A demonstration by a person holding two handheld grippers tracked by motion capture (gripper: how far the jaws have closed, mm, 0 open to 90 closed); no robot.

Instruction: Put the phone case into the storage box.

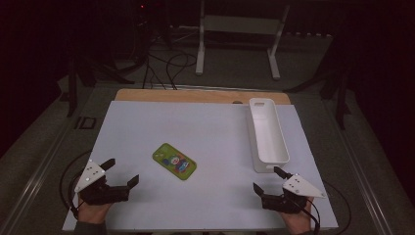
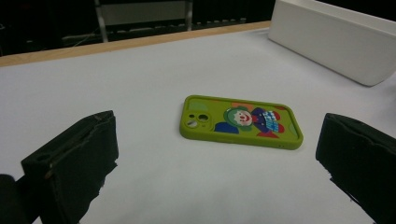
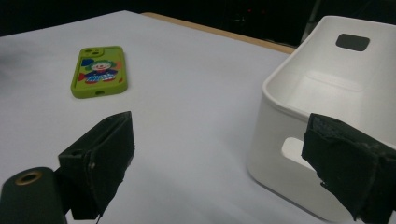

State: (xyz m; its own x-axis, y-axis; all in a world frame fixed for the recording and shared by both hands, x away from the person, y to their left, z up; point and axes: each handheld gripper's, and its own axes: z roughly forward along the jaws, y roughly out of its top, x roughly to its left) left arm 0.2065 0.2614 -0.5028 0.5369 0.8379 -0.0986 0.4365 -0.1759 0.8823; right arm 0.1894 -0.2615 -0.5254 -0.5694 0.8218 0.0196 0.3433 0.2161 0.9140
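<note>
1. Green phone case [image 1: 174, 161] with a clown print, lying flat near the centre of the high view, camera cutout toward the upper left of the frame.
2. Pale white sheet over the counter [image 1: 205, 127], a strip of bare wood along the far edge at the top.
3. White plastic bin [image 1: 266, 135], long and narrow, right of centre in the high view, open side up, a handle slot in its far end wall.
4. Left gripper [image 1: 123, 172] at the lower left of the high view, held in a hand [image 1: 93, 211] at the bottom edge; fingers spread wide, pinching nothing.
5. Same case [image 2: 240, 121] at mid-frame in the left gripper view, lying between and beyond the two black fingers [image 2: 74, 158], well apart from them.
6. Right gripper [image 1: 268, 179] at the lower right of the high view, just below the bin's near end; fingers spread, empty.
7. Bin [image 3: 327, 88] at the right of the right gripper view, near the right-hand finger [image 3: 350, 163]; case [image 3: 99, 70] at the upper left.
</note>
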